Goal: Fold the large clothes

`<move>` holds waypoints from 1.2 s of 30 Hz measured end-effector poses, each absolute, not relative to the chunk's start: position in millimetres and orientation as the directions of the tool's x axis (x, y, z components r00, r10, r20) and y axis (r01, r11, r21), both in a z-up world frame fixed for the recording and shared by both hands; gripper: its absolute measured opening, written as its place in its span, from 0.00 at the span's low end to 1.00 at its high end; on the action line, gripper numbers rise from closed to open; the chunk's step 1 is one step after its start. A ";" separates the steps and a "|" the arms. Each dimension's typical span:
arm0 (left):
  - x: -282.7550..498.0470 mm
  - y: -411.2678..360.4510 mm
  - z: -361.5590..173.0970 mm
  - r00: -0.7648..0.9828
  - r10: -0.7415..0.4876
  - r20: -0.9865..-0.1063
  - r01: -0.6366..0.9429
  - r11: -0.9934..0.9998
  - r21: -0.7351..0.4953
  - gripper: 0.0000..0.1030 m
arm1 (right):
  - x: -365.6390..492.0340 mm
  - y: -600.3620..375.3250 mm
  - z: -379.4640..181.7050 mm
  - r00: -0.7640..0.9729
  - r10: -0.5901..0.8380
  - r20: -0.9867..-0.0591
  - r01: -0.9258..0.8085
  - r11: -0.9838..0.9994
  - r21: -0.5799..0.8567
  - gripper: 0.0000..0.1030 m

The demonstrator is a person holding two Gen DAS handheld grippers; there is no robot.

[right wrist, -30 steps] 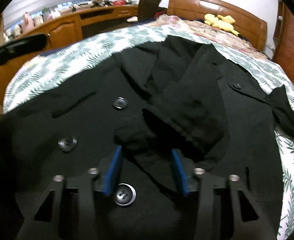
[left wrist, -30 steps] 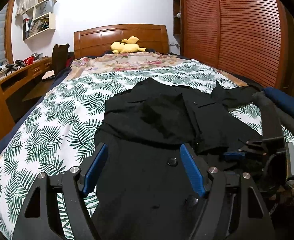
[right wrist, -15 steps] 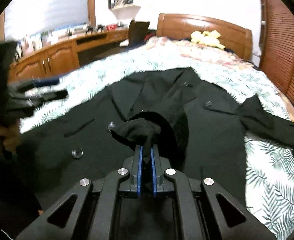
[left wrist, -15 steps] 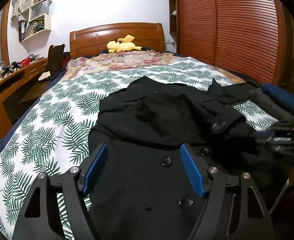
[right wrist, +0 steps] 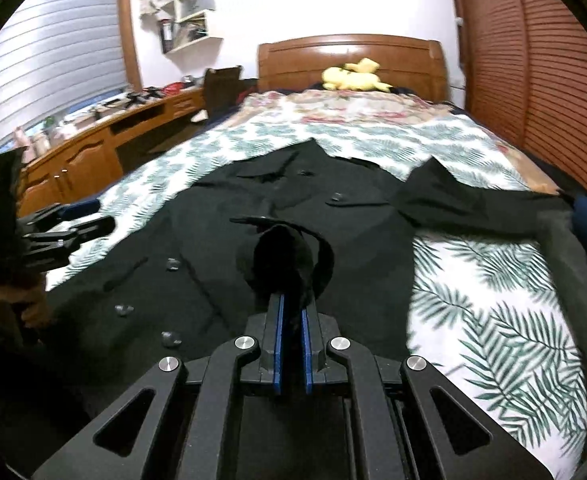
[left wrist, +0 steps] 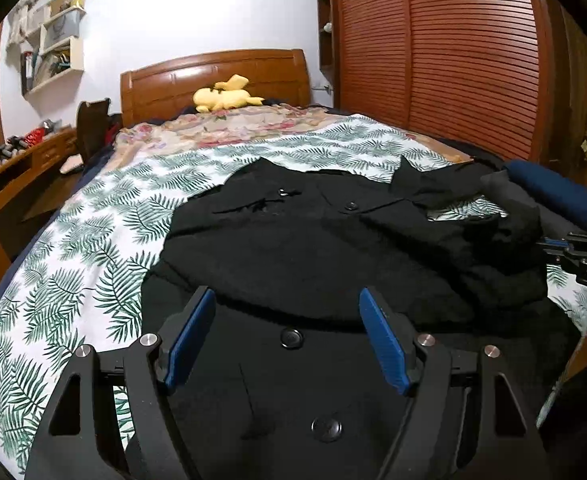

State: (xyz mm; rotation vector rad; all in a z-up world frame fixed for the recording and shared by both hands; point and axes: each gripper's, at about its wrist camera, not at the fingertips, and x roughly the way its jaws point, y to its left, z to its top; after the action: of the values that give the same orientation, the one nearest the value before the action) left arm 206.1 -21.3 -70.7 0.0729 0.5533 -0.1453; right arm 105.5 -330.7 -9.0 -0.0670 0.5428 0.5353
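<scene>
Right wrist view: right tongs [right wrist: 291, 316] clamped on a bunched black sleeve cuff [right wrist: 281, 256], lifted off the coat body.
Left wrist view: left tongs [left wrist: 287, 336] wide, nothing between the pads, hovering over the coat's lower front by a button [left wrist: 291, 338].
Coat location: black coat [left wrist: 333, 248] spread front-up on the bed [left wrist: 93, 248]; collar toward 12 o'clock, hem toward 6 o'clock, other sleeve [right wrist: 465, 200] trailing out to 2 o'clock.
Handling: looks thick and fairly heavy, soft, drapes and drags, not slippery; buttons are hard spots to avoid pinching.
Grip advice: cuff or hem edge, seams, a pinch through full thickness.
Step judged: sleeve being carried across the body for the fold.
Unclear: cuff layers inside the pinch probably doubled, blur hides it.
Clutter: yellow plush toy [left wrist: 225, 98] at 12 o'clock, well apart.
</scene>
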 end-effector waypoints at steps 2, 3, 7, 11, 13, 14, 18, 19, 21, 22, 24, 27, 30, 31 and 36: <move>204.7 -28.0 -74.1 0.855 -0.091 -0.511 0.141 0.988 0.059 0.73 | 109.7 -329.8 -11.1 0.736 0.445 -0.511 -0.479 0.875 0.072 0.07; 204.2 -31.0 -74.5 0.858 -0.096 -0.505 0.146 0.987 0.061 0.73 | 109.6 -329.6 -10.7 0.750 0.421 -0.510 -0.458 0.887 0.058 0.07; 201.7 -36.1 -75.8 0.864 -0.134 -0.486 0.168 0.985 0.026 0.73 | 124.6 -329.6 -5.8 0.782 0.355 -0.512 -0.382 0.922 0.057 0.20; 200.8 -42.3 -79.6 0.855 -0.153 -0.496 0.182 0.983 0.009 0.73 | 127.9 -333.1 -2.7 0.793 0.345 -0.502 -0.354 0.932 0.081 0.36; 200.1 -47.1 -81.5 0.850 -0.159 -0.502 0.191 0.982 0.012 0.73 | 128.2 -329.7 -6.2 0.789 0.351 -0.504 -0.365 0.928 0.075 0.41; 199.9 -49.3 -82.3 0.847 -0.162 -0.505 0.197 0.980 0.015 0.73 | 129.5 -326.1 -8.8 0.785 0.350 -0.510 -0.369 0.927 0.068 0.41; 199.1 -56.8 -83.9 0.837 -0.173 -0.519 0.213 0.977 0.018 0.73 | 142.9 -317.3 -23.4 0.758 0.354 -0.548 -0.377 0.923 0.075 0.41; 199.0 -57.8 -84.1 0.832 -0.182 -0.524 0.220 0.975 0.010 0.73 | 146.1 -314.1 -25.8 0.749 0.353 -0.560 -0.380 0.922 0.071 0.41; 199.1 -61.2 -84.5 0.819 -0.205 -0.536 0.237 0.972 -0.011 0.73 | 152.5 -308.4 -30.0 0.740 0.343 -0.578 -0.383 0.922 0.057 0.41; 198.7 -62.1 -84.4 0.815 -0.212 -0.540 0.242 0.970 -0.015 0.73 | 156.1 -305.8 -33.1 0.731 0.342 -0.590 -0.387 0.920 0.053 0.41; 197.7 -64.2 -83.9 0.806 -0.227 -0.546 0.257 0.966 -0.022 0.73 | 165.7 -300.9 -42.6 0.700 0.329 -0.634 -0.392 0.919 0.044 0.41; 195.7 -68.7 -82.3 0.800 -0.244 -0.548 0.277 0.961 -0.022 0.73 | 180.4 -292.7 -61.1 0.639 0.297 -0.709 -0.392 0.919 0.032 0.41; 194.2 -70.3 -80.1 0.799 -0.252 -0.545 0.285 0.958 -0.025 0.73 | 181.2 -284.6 -61.8 0.656 0.261 -0.708 -0.385 0.923 -0.016 0.41; 193.5 -70.3 -79.0 0.799 -0.258 -0.543 0.288 0.957 -0.030 0.73 | 181.3 -283.7 -61.4 0.660 0.257 -0.706 -0.383 0.923 -0.022 0.41; 191.4 -69.6 -76.3 0.804 -0.259 -0.535 0.287 0.957 -0.031 0.73 | 182.7 -285.2 -61.1 0.660 0.262 -0.704 -0.382 0.924 -0.014 0.41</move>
State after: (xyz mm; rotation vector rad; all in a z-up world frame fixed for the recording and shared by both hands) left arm 191.4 -69.6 -76.3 0.0525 0.5654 -0.2926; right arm 182.7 -285.2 -61.1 -0.1665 0.7676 0.3661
